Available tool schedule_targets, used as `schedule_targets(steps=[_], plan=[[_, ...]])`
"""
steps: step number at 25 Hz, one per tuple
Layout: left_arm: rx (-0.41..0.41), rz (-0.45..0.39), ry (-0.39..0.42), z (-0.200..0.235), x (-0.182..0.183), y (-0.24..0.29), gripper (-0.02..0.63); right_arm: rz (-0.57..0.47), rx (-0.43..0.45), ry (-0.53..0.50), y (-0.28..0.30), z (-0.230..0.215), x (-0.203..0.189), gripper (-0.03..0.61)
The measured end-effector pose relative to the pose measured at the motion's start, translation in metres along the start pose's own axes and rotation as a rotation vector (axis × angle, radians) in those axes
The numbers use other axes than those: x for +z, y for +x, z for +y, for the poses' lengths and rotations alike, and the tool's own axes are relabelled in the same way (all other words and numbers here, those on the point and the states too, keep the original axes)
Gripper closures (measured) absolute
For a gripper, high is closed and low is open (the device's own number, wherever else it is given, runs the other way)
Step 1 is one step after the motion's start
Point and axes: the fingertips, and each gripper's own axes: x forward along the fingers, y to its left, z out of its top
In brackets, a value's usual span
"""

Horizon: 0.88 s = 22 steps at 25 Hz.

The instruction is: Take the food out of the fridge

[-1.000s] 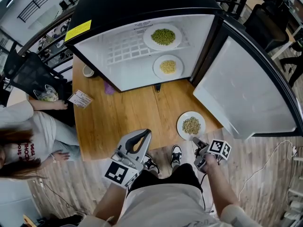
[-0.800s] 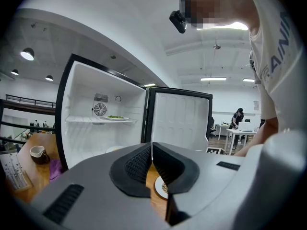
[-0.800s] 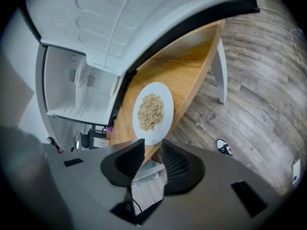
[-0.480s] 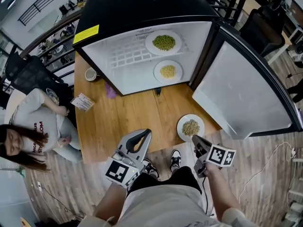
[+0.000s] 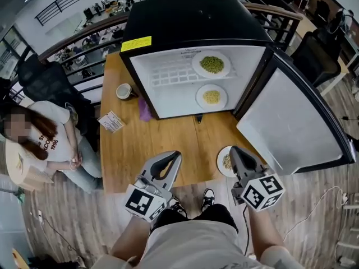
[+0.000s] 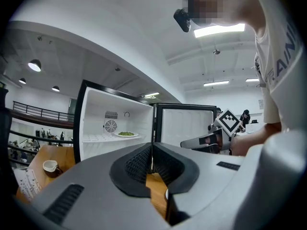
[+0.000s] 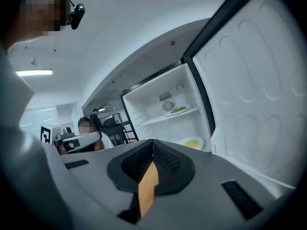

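1. On the wooden table (image 5: 140, 150), at twelve o'clock from the person, stands the black fridge (image 5: 190, 21). Its door (image 5: 291, 122) is swung wide toward two o'clock.
2. The left gripper (image 5: 172, 157) hangs at seven o'clock over the table's near edge, jaws clenched together with nothing in them.
3. The right gripper (image 5: 238, 152) hangs at five o'clock over that same edge. Its jaws have just been closing and now meet, empty.
4. Inside the fridge, a plate of green food (image 5: 211, 64) sits on the upper shelf, and a plate of yellow food (image 5: 211, 97) lies below it at six o'clock.
5. A third plate of grain-like food (image 5: 223, 162) rests out on the table, just beside the right gripper's tip and partly hidden by it.
6. A cup (image 5: 124, 91) stands at nine o'clock of the fridge.
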Motion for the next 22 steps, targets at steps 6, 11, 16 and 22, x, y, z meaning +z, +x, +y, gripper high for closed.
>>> schedule_targets(steps=[6,11,16,22], plan=[[0.028,-0.063,0.03,0.01,0.027,-0.015,0.603,-0.136,0.042,-0.11,-0.001,0.036,0.056,0.557],[0.038,-0.068,0.04,0.017,0.031,-0.019,0.606,-0.148,0.052,-0.115,0.005,0.042,0.062,0.557],[0.044,-0.087,0.028,0.019,0.032,-0.02,0.606,-0.134,0.048,-0.094,0.009,0.038,0.056,0.557],[0.044,-0.084,0.03,0.02,0.03,-0.019,0.606,-0.13,0.047,-0.023,0.021,0.03,0.059,0.557]])
